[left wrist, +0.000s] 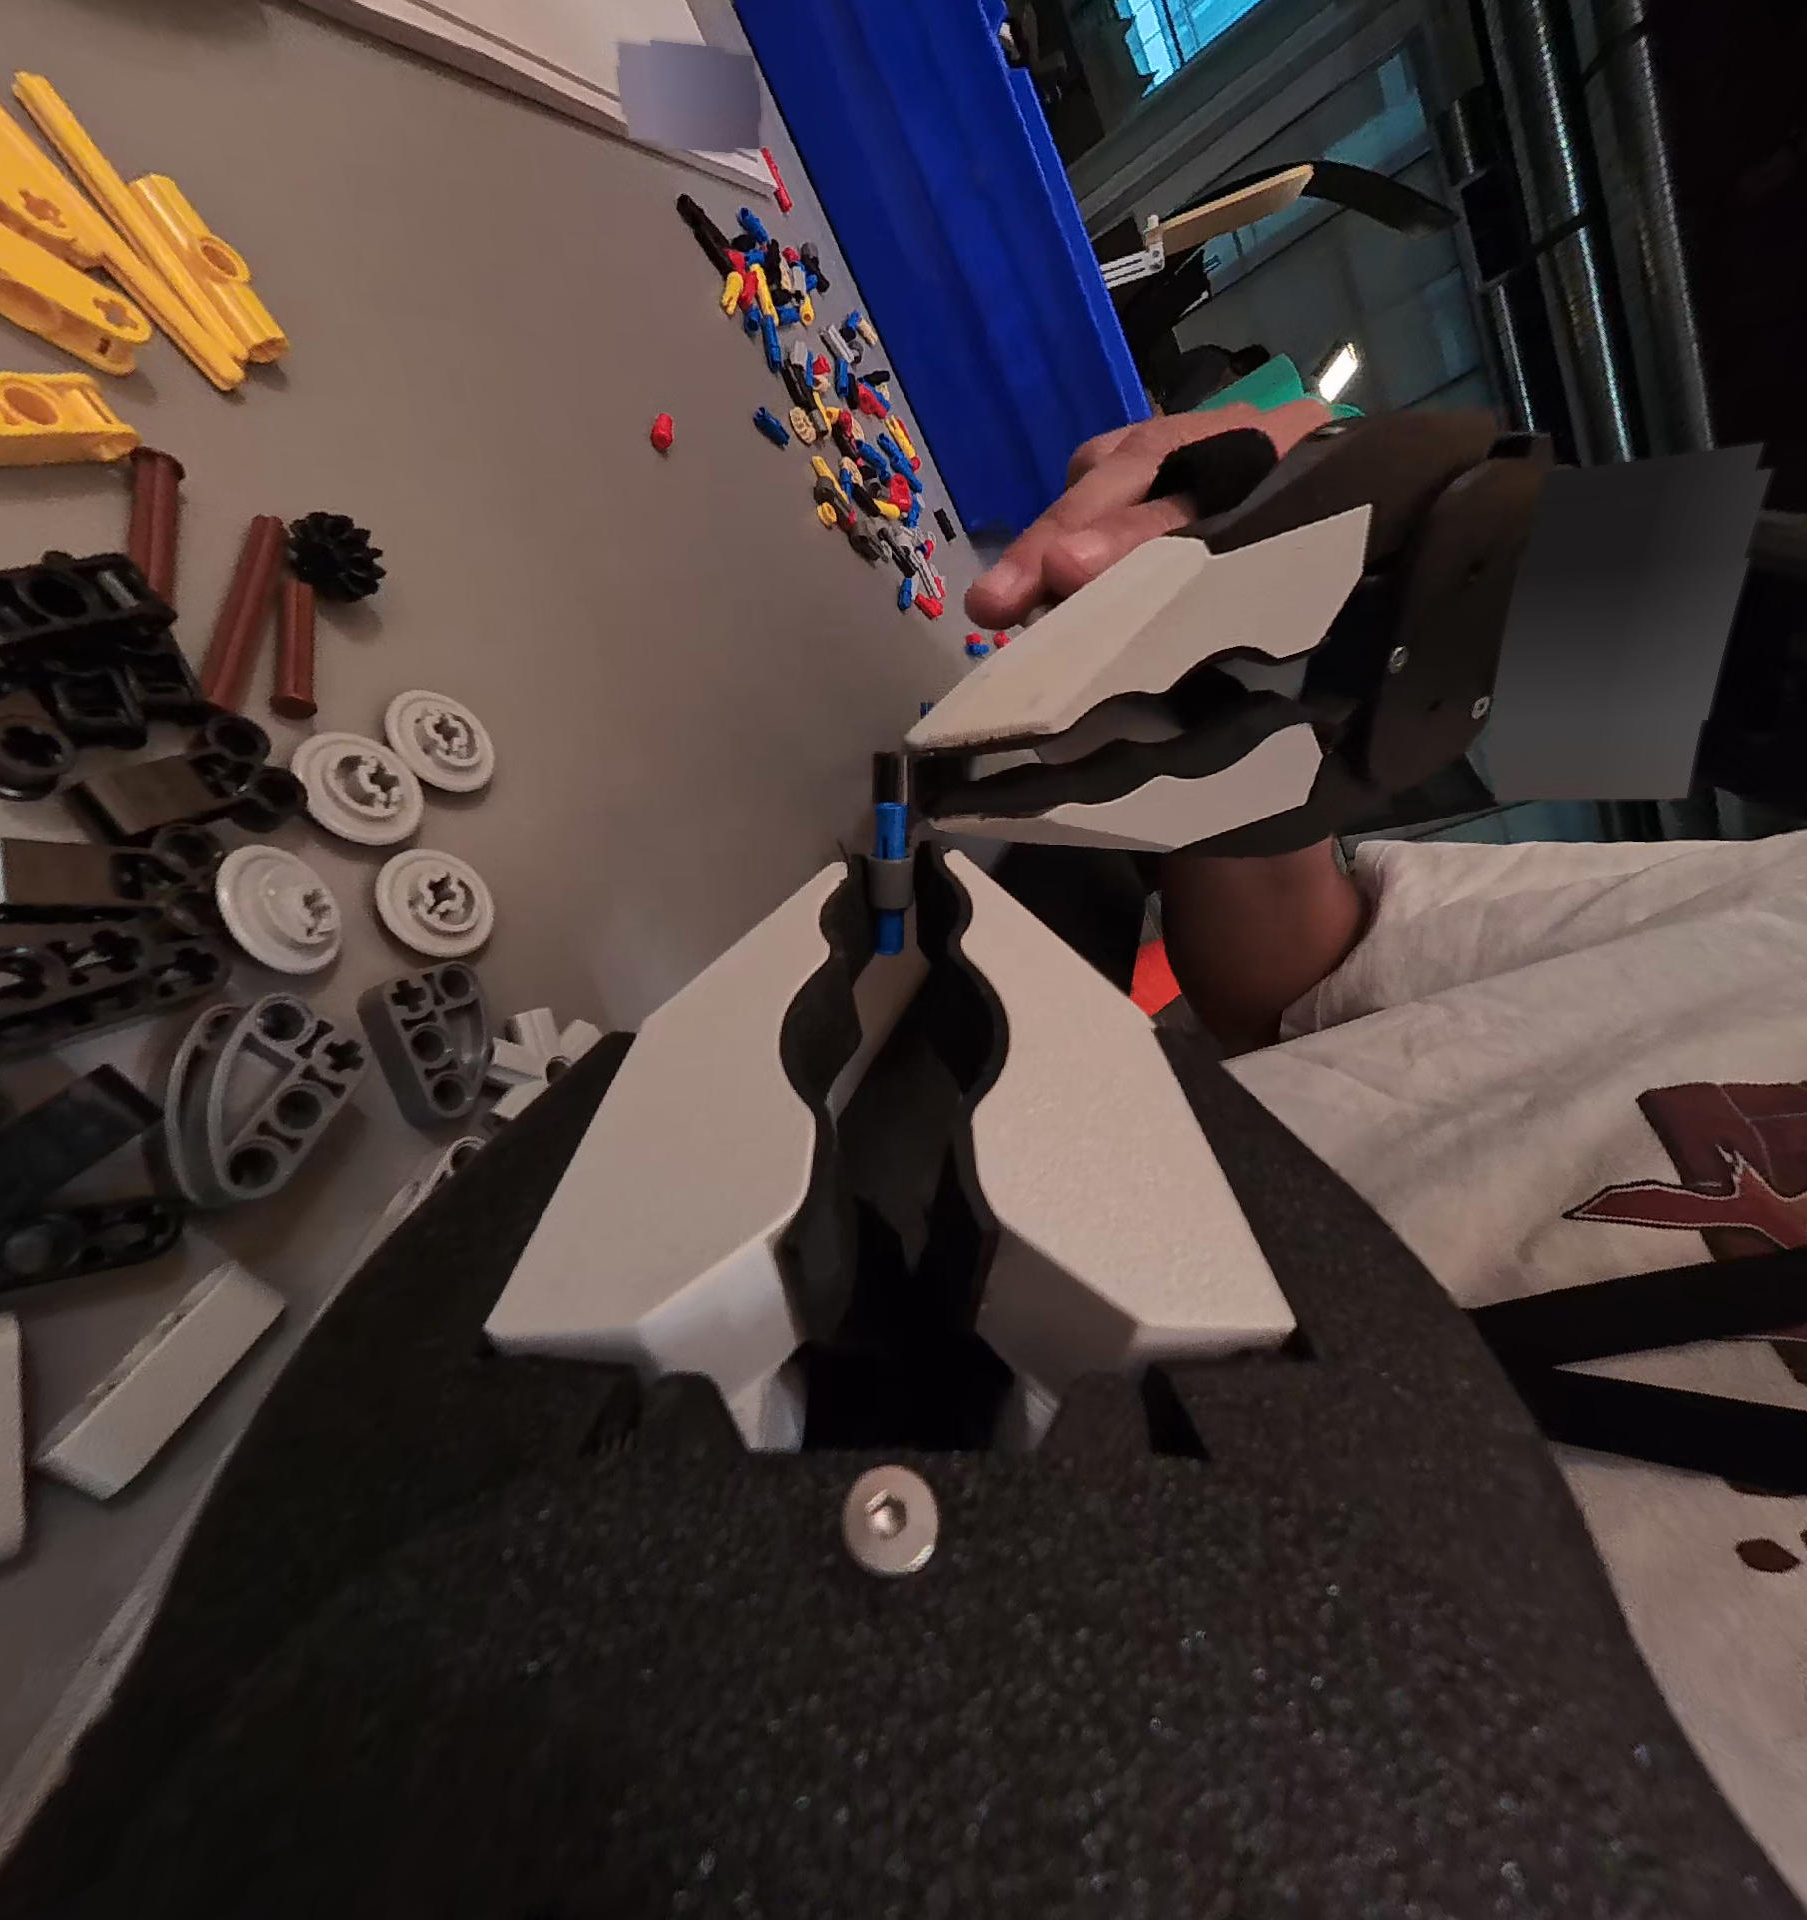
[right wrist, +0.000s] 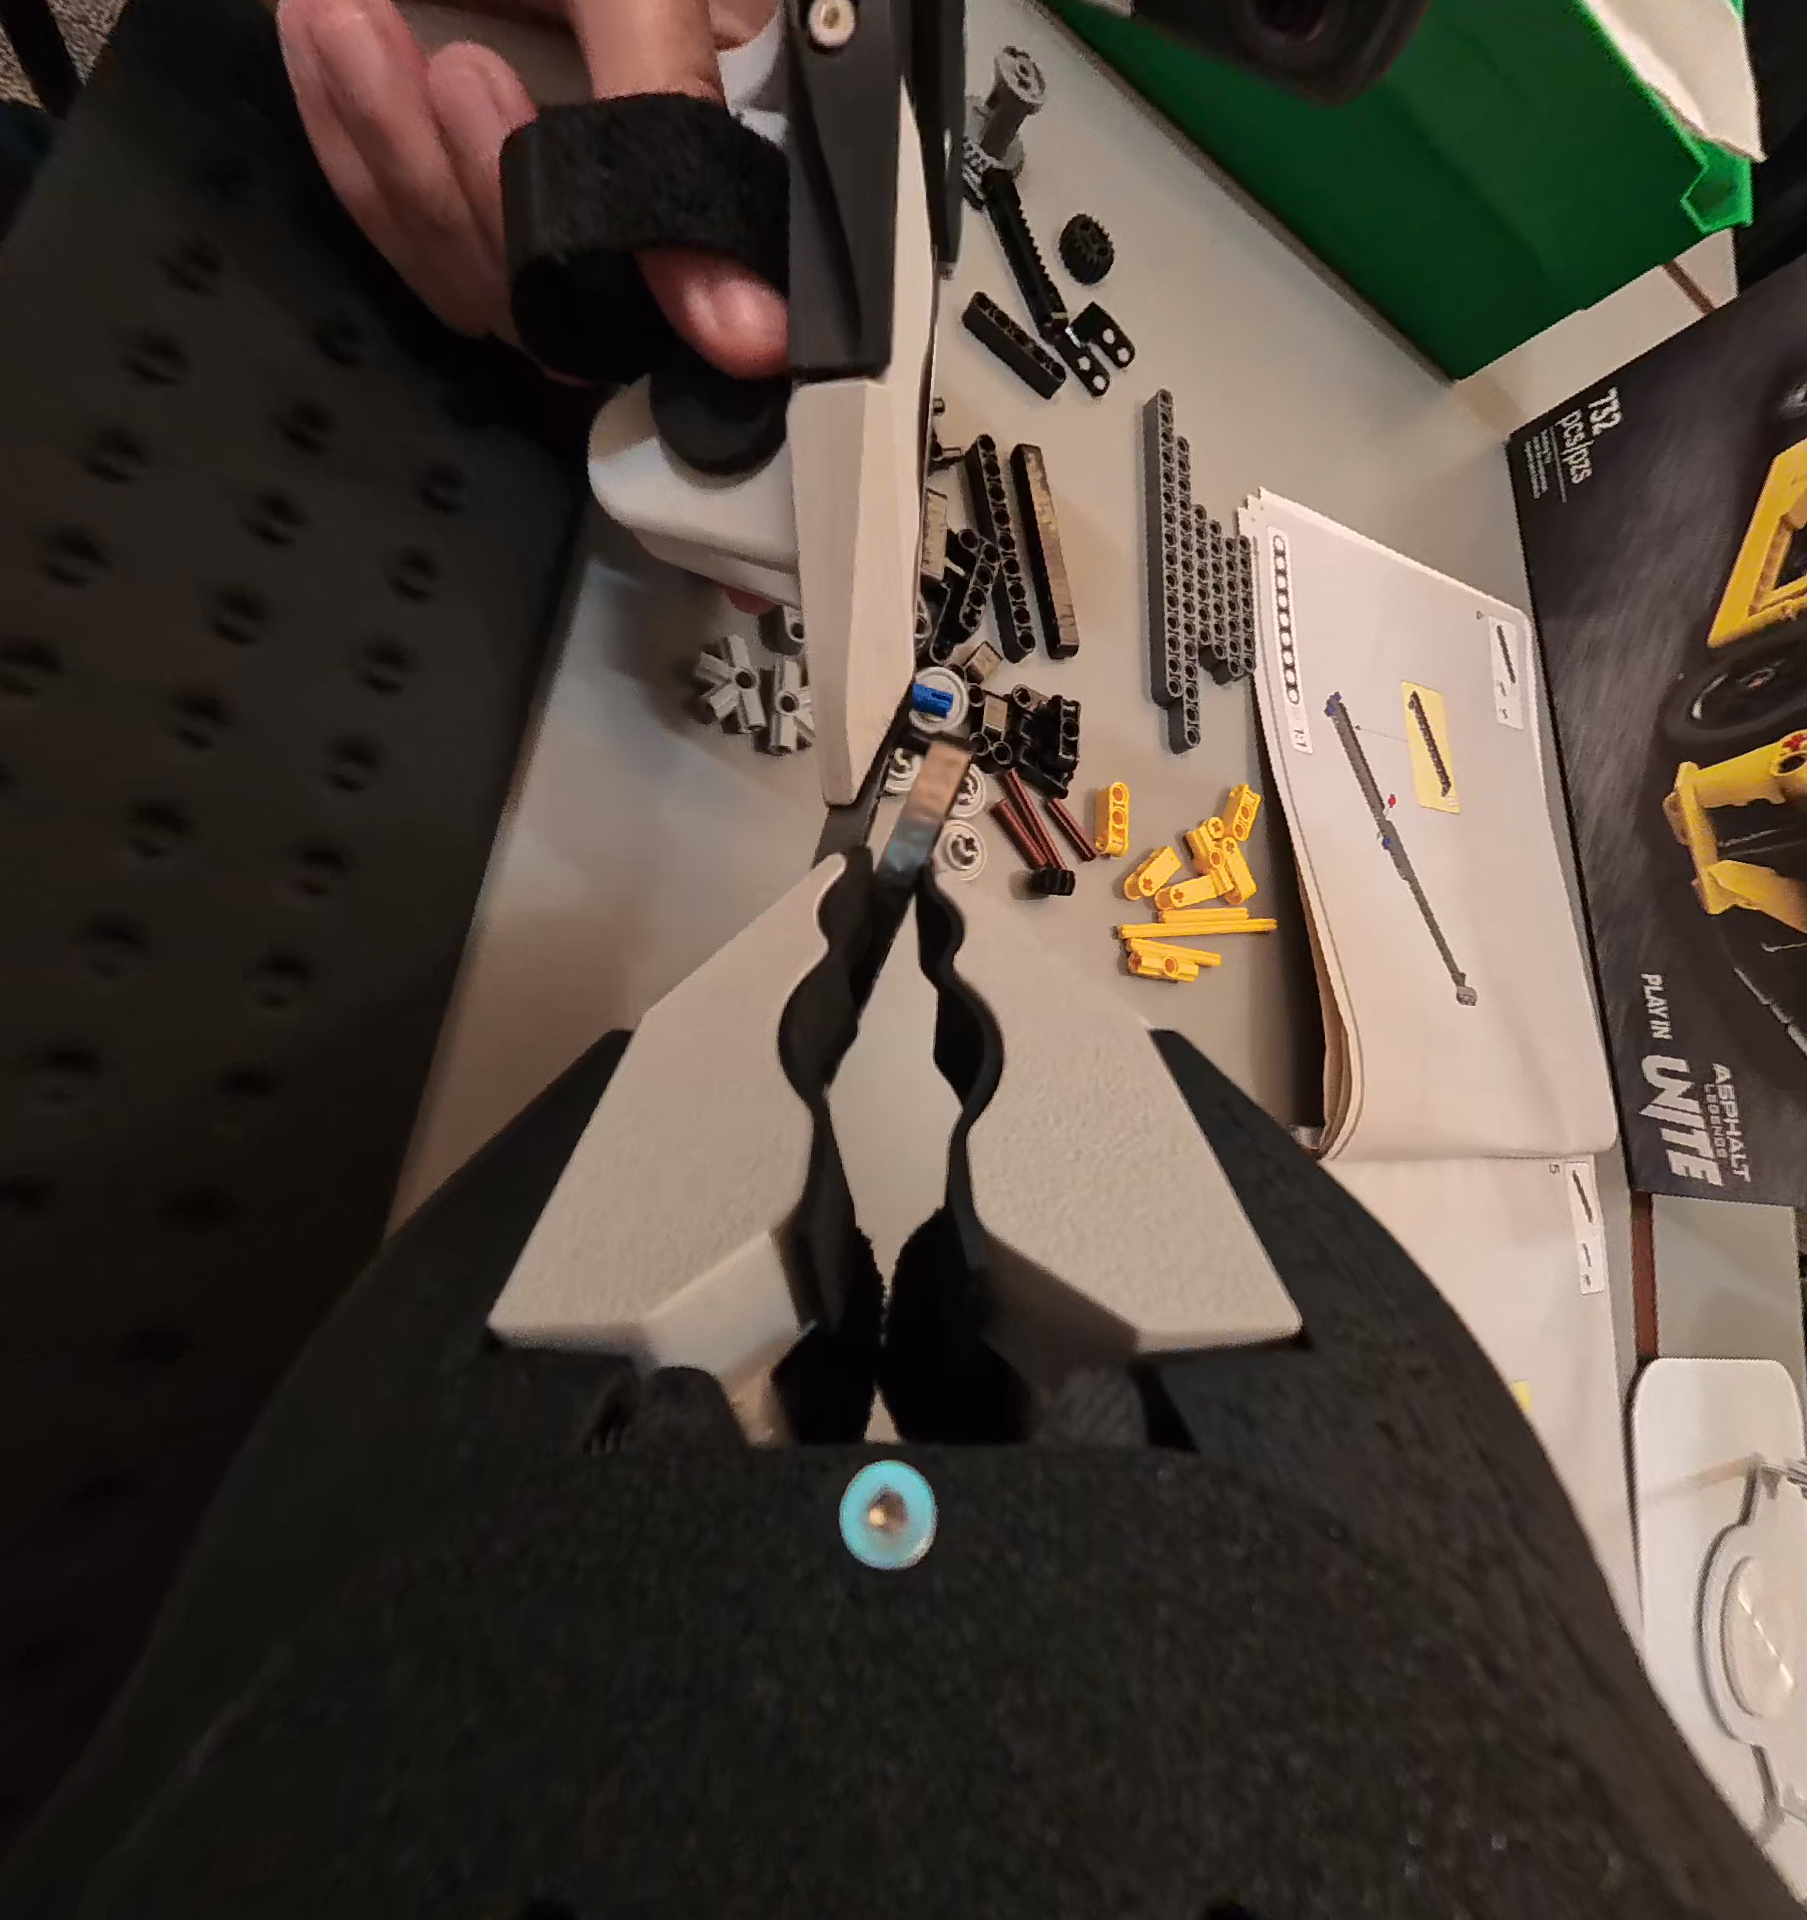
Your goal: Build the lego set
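My left gripper point(left wrist: 891, 857) is shut on a short blue pin point(left wrist: 888, 831) that carries a grey sleeve point(left wrist: 886, 881), and holds it upright above the grey table point(left wrist: 566, 520). My right gripper point(left wrist: 925, 795) comes in from the right, shut on a small black piece point(left wrist: 891, 774) that sits against the pin's top end. In the right wrist view my right gripper point(right wrist: 886, 878) pinches that glossy black piece point(right wrist: 925, 805). The blue pin's end point(right wrist: 930, 698) shows just beyond it. The left gripper's white finger point(right wrist: 863, 623) reaches down from above.
Yellow beams point(left wrist: 99, 260), black connectors point(left wrist: 68, 665), grey discs point(left wrist: 359, 774) and a pile of small pins point(left wrist: 837, 395) lie on the table beside a blue bin point(left wrist: 930, 229). An open instruction booklet point(right wrist: 1418, 831), the set's box point(right wrist: 1709, 727), grey beams point(right wrist: 1190, 582) and a green bin point(right wrist: 1398, 156) are at the right. Left and right tips are no more than a few centimetres apart.
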Demonstrator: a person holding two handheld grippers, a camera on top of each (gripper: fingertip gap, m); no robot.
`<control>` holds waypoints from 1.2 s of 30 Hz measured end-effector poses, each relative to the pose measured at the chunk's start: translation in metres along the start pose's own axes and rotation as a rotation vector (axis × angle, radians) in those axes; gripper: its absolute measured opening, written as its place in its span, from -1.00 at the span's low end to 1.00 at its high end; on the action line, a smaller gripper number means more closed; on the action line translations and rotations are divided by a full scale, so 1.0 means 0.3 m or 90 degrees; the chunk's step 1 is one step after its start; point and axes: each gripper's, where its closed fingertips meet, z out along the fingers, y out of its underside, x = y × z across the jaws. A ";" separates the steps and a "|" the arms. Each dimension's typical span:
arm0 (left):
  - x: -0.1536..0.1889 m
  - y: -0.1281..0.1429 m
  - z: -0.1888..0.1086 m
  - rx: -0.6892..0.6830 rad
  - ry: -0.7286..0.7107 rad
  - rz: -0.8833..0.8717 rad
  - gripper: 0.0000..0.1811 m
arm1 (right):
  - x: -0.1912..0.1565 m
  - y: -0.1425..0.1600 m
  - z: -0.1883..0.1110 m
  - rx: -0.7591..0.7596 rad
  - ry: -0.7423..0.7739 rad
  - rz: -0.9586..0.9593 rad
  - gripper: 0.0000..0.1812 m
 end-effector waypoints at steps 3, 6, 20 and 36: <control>0.010 0.005 0.001 -0.002 0.002 0.020 -0.94 | -0.002 0.002 -0.001 0.022 -0.013 0.010 -0.92; 0.026 0.015 0.001 -0.014 0.013 0.039 -0.94 | -0.018 -0.008 -0.010 0.081 -0.068 0.067 -0.92; 0.076 0.018 0.005 -0.068 0.065 0.133 -0.94 | -0.056 -0.044 -0.057 0.228 -0.443 0.356 -0.90; 0.025 0.012 0.016 -0.077 0.047 0.057 -0.94 | 0.139 0.308 0.025 -0.190 0.045 -0.219 -0.93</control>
